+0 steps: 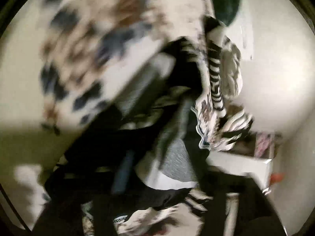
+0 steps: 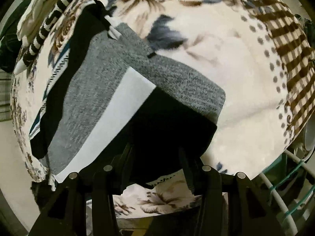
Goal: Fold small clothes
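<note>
In the right wrist view a small grey, white and black garment [image 2: 110, 90] lies folded on a floral blanket [image 2: 226, 63]. My right gripper [image 2: 157, 157] is low over the garment's black end; its fingers [image 2: 186, 167] stand apart with the dark cloth between them, and I cannot tell if they pinch it. The left wrist view is badly blurred. It shows the same grey and white garment [image 1: 175, 163] and dark cloth [image 1: 98, 157] close to the lens. My left gripper's fingers cannot be made out.
A pile of other clothes, with a black-and-white striped piece [image 2: 45, 31] and a cream piece [image 2: 39, 9], lies at the blanket's far left. A brown checked border [image 2: 285, 39] runs along the right. A white wire basket [image 2: 285, 196] stands at lower right. A white box [image 1: 246, 167] shows in the left view.
</note>
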`<move>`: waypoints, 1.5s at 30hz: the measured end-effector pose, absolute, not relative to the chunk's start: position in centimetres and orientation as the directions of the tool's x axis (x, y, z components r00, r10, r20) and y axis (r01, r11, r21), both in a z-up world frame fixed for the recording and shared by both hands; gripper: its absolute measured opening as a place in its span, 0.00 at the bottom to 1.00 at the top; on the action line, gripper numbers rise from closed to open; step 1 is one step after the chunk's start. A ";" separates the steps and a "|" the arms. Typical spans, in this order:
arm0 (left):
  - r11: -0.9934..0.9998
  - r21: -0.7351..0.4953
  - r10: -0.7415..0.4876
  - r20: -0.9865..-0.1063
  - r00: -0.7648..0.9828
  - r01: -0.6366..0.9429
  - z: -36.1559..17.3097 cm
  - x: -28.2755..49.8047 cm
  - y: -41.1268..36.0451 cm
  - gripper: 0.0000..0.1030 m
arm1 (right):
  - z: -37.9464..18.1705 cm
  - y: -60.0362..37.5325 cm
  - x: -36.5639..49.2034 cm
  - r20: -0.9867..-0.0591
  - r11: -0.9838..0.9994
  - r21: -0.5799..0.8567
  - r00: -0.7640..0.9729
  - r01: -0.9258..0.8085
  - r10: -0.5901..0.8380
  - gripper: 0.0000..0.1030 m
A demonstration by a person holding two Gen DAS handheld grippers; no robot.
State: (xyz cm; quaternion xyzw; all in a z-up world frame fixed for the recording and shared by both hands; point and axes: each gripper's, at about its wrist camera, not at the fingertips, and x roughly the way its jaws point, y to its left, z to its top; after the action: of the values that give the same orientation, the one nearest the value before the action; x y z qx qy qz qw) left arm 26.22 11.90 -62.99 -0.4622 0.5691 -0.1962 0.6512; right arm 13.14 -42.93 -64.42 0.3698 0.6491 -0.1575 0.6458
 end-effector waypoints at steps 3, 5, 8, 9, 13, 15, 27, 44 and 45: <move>0.612 -0.779 -0.733 -0.624 0.272 -0.138 -59.8 28.1 10.0 0.69 | -63.4 -43.4 13.3 -0.953 0.670 0.287 0.134 0.685 0.271 0.47; 0.706 -0.705 -0.669 -0.695 0.261 -0.067 -59.3 30.3 7.6 0.69 | -62.7 -43.7 13.6 -0.948 0.661 0.309 0.161 0.684 0.276 0.47; 0.719 -0.694 -0.672 -0.704 0.228 -0.025 -60.5 32.2 5.1 0.69 | -61.9 -43.1 14.1 -0.941 0.673 0.332 0.185 0.661 0.283 0.47; 0.735 -0.678 -0.661 -0.718 0.219 -0.006 -61.0 33.1 3.7 0.67 | -61.6 -43.3 14.5 -0.943 0.684 0.330 0.186 0.650 0.278 0.47; 0.752 -0.657 -0.646 -0.721 0.250 0.049 -60.2 32.2 2.0 0.18 | -60.9 -43.6 16.1 -0.947 0.722 0.321 0.195 0.614 0.255 0.47; 0.767 -0.641 -0.622 -0.731 0.281 0.031 -59.9 32.5 3.2 0.13 | -60.6 -43.8 16.7 -0.951 0.737 0.309 0.204 0.601 0.233 0.47; 0.774 -0.629 -0.599 -0.765 0.238 -0.075 -61.7 32.7 7.1 0.17 | -61.5 -47.2 24.0 -0.922 0.745 0.373 0.307 0.553 0.235 0.47; 0.798 -0.598 -0.566 -0.785 0.250 -0.073 -58.1 32.8 7.8 0.38 | -62.9 -49.0 28.8 -0.919 0.740 0.390 0.284 0.548 0.274 0.09; 0.790 -0.609 -0.571 -0.774 0.275 -0.073 -57.3 33.0 8.1 0.56 | -62.1 -49.0 29.2 -0.917 0.749 0.389 0.303 0.536 0.258 0.27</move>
State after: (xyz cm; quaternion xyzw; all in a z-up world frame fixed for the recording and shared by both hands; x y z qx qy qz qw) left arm 33.02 8.07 -57.29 -0.2783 0.5786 -0.1663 0.7484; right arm 29.21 -49.01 -62.12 0.3410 0.5825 -0.0949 0.7317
